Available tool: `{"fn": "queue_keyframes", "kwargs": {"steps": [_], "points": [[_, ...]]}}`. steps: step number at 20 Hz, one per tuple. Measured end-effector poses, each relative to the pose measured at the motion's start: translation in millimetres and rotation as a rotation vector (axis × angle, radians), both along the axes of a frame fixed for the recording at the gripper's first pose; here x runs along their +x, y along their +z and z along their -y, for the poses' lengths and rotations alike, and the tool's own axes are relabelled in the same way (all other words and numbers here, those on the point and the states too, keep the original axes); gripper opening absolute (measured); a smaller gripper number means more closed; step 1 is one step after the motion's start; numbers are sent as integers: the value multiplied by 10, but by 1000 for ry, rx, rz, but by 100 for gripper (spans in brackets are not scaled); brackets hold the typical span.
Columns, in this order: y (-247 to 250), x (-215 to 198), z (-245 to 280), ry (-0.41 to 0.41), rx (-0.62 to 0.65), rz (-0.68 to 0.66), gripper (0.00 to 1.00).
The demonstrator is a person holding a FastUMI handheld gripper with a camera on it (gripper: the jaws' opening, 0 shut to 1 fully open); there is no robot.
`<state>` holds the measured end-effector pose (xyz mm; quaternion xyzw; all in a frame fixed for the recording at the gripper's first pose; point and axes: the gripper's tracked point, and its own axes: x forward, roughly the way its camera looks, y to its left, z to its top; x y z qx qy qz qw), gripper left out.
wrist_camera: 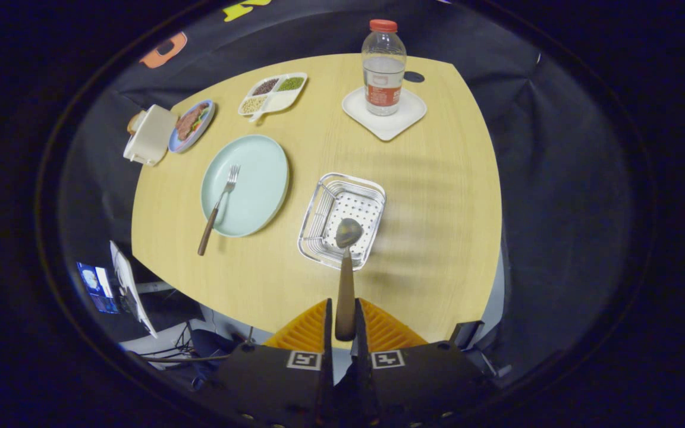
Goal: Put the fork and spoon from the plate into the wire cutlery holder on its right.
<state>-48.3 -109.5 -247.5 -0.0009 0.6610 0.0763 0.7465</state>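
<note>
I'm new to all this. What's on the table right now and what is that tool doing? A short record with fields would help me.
hand-held gripper: shut on the spoon handle
spoon: held, bowl over the near edge of the holder
holder: wire basket, right of the plate
plate: pale green, fork on it
fork: tines on plate, handle sticking out over the rim
bottle: upright on a white coaster, far side of table
task left: fork not yet moved
</note>
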Motion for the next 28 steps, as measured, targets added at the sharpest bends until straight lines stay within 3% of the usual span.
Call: {"fn": "queue_keyframes", "kwargs": {"steps": [1,2,4,9,15,20,28], "points": [[47,20,-6,5,0,13,26],[58,48,-4,13,-11,35,52],[138,108,-37,24,-22,78,83],[406,254,-336,32,-25,168,91],[375,264,-1215,14,36,149,97],[30,183,-1965,47,34,126,97],[-757,56,-2581,-83,3,0,97]]}}
